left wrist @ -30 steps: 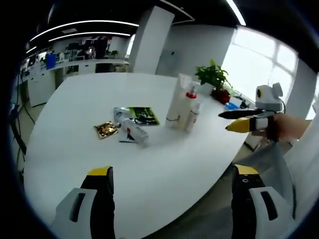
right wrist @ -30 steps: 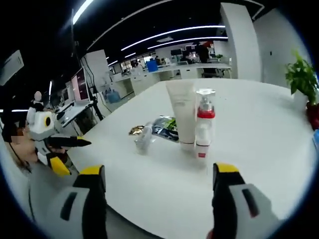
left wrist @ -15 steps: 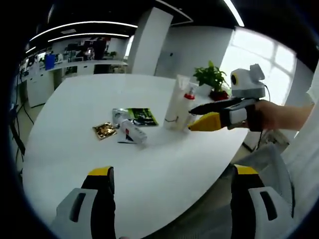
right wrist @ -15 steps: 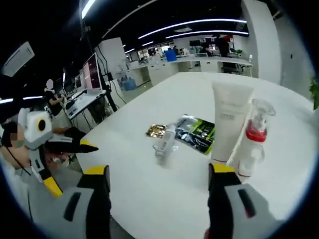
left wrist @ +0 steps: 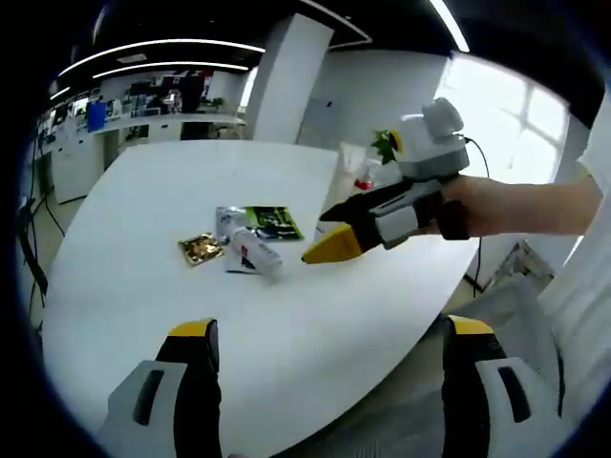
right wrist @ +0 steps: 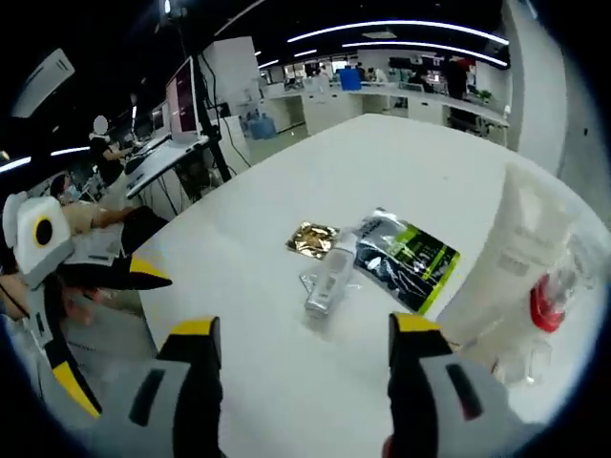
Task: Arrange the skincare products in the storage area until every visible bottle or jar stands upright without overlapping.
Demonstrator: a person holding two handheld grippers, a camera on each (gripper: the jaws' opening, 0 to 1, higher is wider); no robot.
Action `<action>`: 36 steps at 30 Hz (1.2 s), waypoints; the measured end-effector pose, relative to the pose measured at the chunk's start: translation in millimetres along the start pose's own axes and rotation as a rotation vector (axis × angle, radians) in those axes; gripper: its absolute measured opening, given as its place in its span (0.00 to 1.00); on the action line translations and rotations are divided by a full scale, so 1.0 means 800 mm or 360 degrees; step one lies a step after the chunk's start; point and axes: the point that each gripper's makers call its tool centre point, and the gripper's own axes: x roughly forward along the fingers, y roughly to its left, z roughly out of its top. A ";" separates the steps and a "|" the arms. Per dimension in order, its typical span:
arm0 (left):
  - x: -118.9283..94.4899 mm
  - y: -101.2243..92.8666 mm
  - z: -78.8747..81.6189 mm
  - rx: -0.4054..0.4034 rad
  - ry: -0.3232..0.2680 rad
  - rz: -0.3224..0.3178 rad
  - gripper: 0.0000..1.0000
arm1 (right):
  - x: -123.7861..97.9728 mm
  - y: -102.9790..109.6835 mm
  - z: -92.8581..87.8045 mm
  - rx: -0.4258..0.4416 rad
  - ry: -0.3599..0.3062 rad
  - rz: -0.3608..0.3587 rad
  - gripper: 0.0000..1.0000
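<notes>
Jaws of the left hand-held gripper stood spread above the table. Ahead of the spread right hand-held gripper lay a small bottle, a green sachet beyond, an upright white tube rightward.

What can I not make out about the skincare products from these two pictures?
- Left gripper view: the right hand-held gripper covers most of the white tube and pump bottle.
- Right gripper view: the pump bottle is blurred near the edge.
- Both views: the label on the lying bottle is too small to read.
- The gold sachet contents cannot be told.
</notes>
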 end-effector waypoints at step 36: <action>0.002 0.001 -0.014 0.0047 0.0099 0.0000 0.90 | 0.132 -0.055 0.023 -0.0189 0.0282 -0.0180 0.31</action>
